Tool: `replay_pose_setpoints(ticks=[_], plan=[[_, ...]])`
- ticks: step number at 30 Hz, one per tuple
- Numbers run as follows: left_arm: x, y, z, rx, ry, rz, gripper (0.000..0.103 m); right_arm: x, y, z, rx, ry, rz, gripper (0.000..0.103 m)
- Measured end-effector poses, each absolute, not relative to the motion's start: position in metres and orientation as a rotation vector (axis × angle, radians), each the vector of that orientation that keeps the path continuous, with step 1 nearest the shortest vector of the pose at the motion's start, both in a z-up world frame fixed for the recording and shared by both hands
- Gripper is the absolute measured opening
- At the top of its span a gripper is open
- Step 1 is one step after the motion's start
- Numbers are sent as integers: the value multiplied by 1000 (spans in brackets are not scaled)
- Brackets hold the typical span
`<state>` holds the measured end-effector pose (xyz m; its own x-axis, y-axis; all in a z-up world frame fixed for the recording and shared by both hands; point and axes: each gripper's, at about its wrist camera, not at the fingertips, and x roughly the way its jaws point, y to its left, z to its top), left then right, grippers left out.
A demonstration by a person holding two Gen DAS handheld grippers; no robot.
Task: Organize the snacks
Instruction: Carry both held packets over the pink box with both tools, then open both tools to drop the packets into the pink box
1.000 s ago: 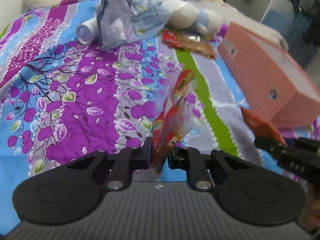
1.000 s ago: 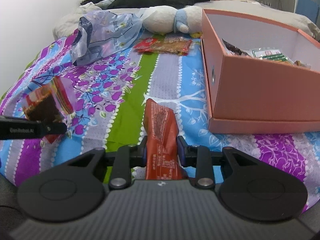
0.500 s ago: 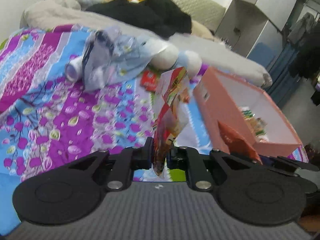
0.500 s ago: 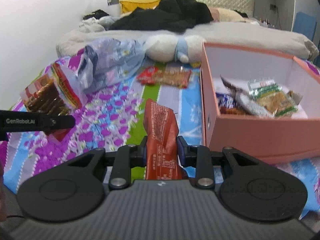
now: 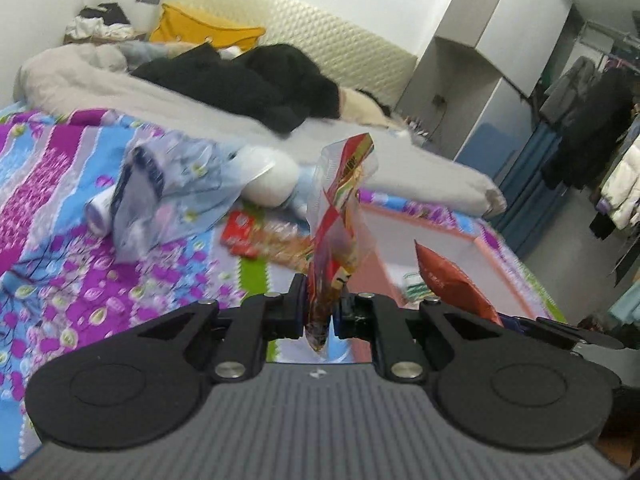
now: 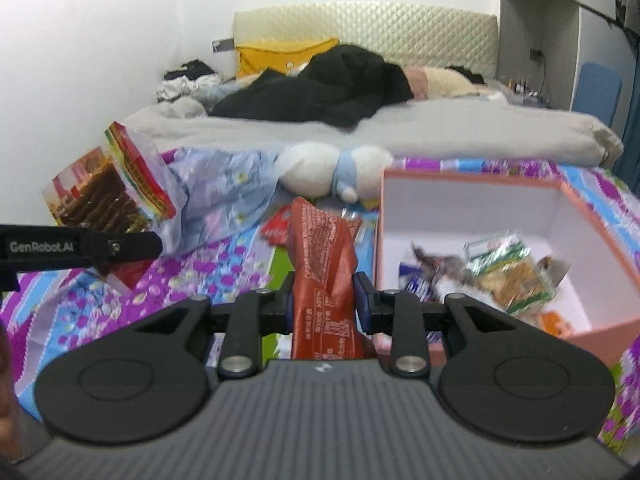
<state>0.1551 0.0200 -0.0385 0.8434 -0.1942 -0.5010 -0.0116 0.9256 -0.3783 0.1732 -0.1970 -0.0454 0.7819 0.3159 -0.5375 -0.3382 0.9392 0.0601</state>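
Orange packet [image 6: 322,280] clamped upright between right claw [image 6: 322,304] fingers.

A floral bedspread [image 6: 168,280] in purple, blue and green covers the bed. A white and blue plush toy [image 6: 332,166] lies mid-bed, with a crumpled plastic bag [image 5: 176,188] beside it. A grey duvet [image 6: 440,128] lies beyond them, black clothing [image 6: 320,92] heaped upon it. A yellow pillow [image 6: 280,54] leans against the quilted headboard [image 6: 400,28].

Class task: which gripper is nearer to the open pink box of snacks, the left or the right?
Right. The right gripper holds its packet at the pink box's near corner; the left gripper is farther out to the side.
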Motion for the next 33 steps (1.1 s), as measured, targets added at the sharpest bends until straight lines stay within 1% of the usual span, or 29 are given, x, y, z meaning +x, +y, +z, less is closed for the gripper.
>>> replay_pose_setpoints(ticks=[10,16,20,25,33], plan=[[183,-27,8,-377,504,-170,15,191,-235,3,-41,496,324,32],[216,-70,12,-351,514,-225,15,215,-273,6,-30,479,268,32],[251,-103,-7,-337,565,-257,15,241,-302,-12,-23,512,228,32],[289,-144,-44,-322,650,-284,15,271,-336,-45,1,581,180,32],[334,-186,-103,-311,789,-302,15,304,-380,-104,37,719,124,32]])
